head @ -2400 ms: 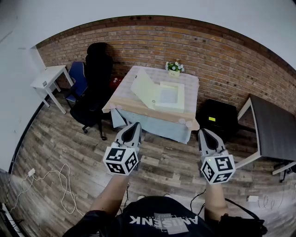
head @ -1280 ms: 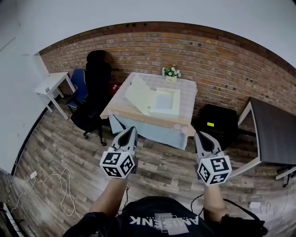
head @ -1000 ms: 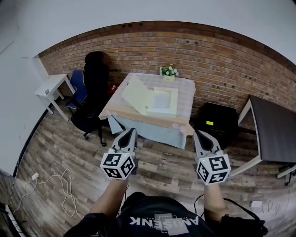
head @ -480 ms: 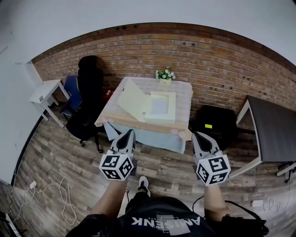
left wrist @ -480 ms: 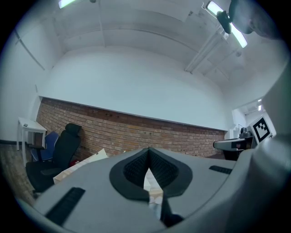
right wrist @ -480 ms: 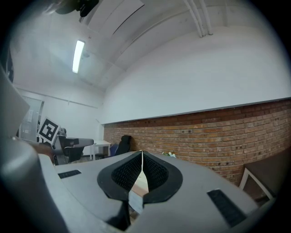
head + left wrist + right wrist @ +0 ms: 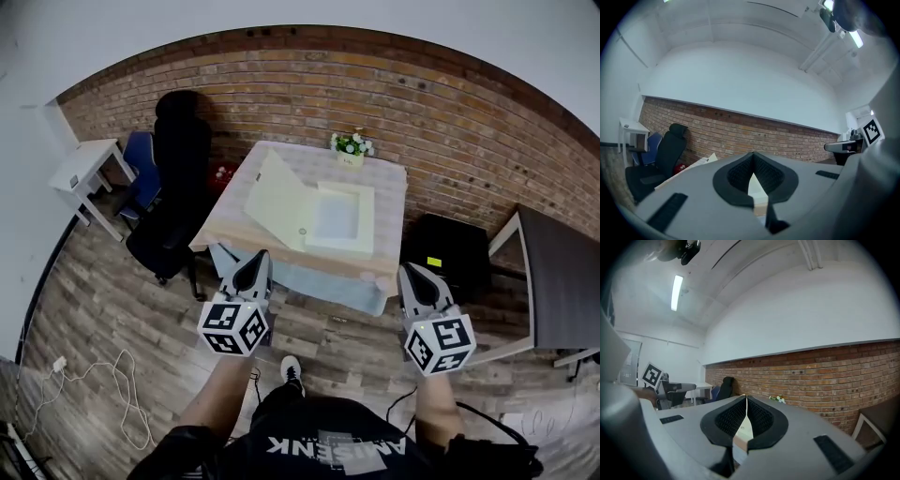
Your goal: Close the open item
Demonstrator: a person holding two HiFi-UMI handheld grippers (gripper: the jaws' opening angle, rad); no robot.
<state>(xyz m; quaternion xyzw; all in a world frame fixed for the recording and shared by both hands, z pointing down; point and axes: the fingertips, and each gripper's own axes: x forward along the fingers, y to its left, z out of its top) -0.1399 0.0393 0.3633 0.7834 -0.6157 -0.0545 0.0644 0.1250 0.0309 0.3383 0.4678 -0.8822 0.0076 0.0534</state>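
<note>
We hold the left gripper [image 7: 258, 258] and the right gripper [image 7: 411, 274] out side by side, well apart, both pointing toward the counter [image 7: 389, 183]. In each gripper view the jaws are pressed together with nothing pinched between them.

The box [image 7: 342, 220] lies open on the counter's near half, close to the front edge. Its lid [image 7: 277, 199] stands tilted up from the box's left side and leans out to the left. In the head view the lid's outer edge reaches close to the counter's left edge. A pot of flowers [image 7: 352, 145] sits at the far edge, by the brick wall [image 7: 450, 122], well apart from the box.

In the head view both gripper tips sit just short of the counter's front edge, where the cloth hangs down. The left tip lines up below the lid and the right tip lies beyond the box's right side.

A black chair [image 7: 173, 187] crowds the counter's left side, with a blue chair [image 7: 139, 169] and a white side table [image 7: 82, 164] behind it. On the right, a black cabinet [image 7: 445, 248] stands near the counter's corner, and a dark desk [image 7: 562, 281] lies further out. The wooden floor [image 7: 112, 300] before the counter gives us open room. A cable [image 7: 103, 375] trails on it, off to our left.
</note>
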